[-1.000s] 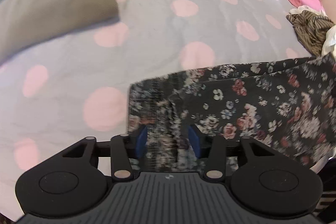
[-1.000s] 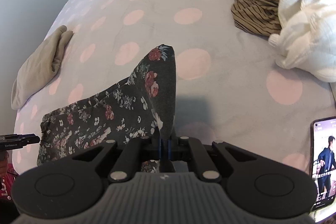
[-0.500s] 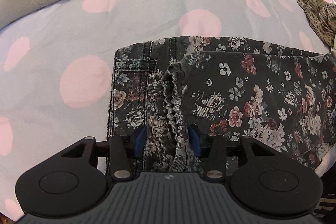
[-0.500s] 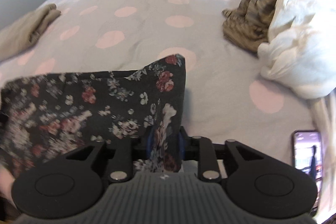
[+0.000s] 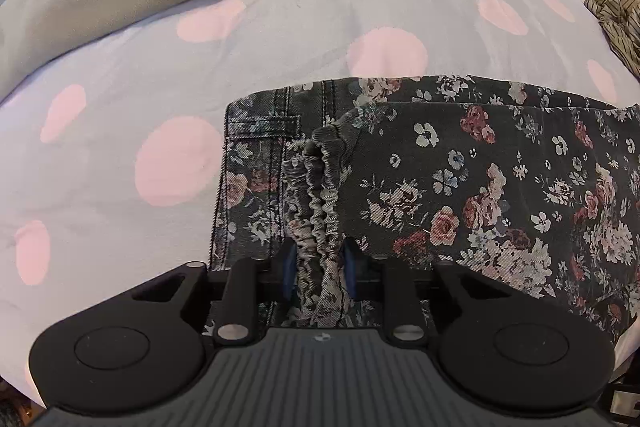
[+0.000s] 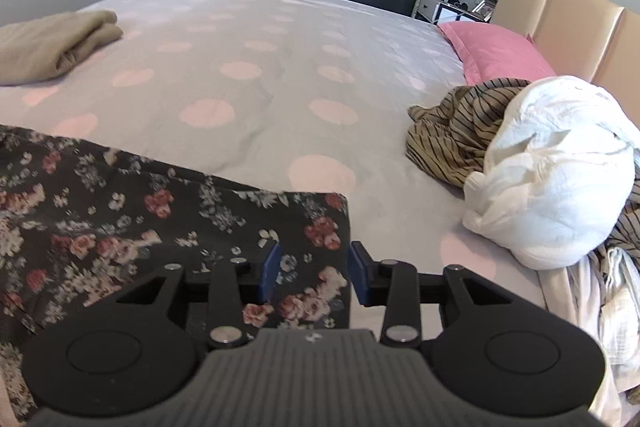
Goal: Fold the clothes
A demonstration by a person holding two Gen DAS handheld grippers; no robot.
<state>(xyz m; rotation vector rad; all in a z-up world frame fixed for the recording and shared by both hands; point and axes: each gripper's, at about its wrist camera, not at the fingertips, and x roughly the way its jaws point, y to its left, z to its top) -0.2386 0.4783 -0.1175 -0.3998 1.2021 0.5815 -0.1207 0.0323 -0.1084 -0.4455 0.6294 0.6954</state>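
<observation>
The floral trousers [image 5: 460, 187] lie folded flat on the polka-dot bedspread [image 5: 280, 39]. The left gripper [image 5: 319, 267] pinches their gathered elastic waistband [image 5: 320, 195]; the right gripper [image 6: 314, 277] stands open, fingers straddling the hem corner

My left gripper [image 5: 319, 269] and right gripper [image 6: 314, 277]: black linkage arms, silver screws, blue finger pads [image 6: 270, 270], flanking my ribbed grey housing [image 6: 316, 375].

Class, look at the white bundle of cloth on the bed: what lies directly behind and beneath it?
A brown striped garment pokes out behind and under the white bundle, with a pink pillow farther back. How far the striped cloth runs underneath is hidden.
</observation>
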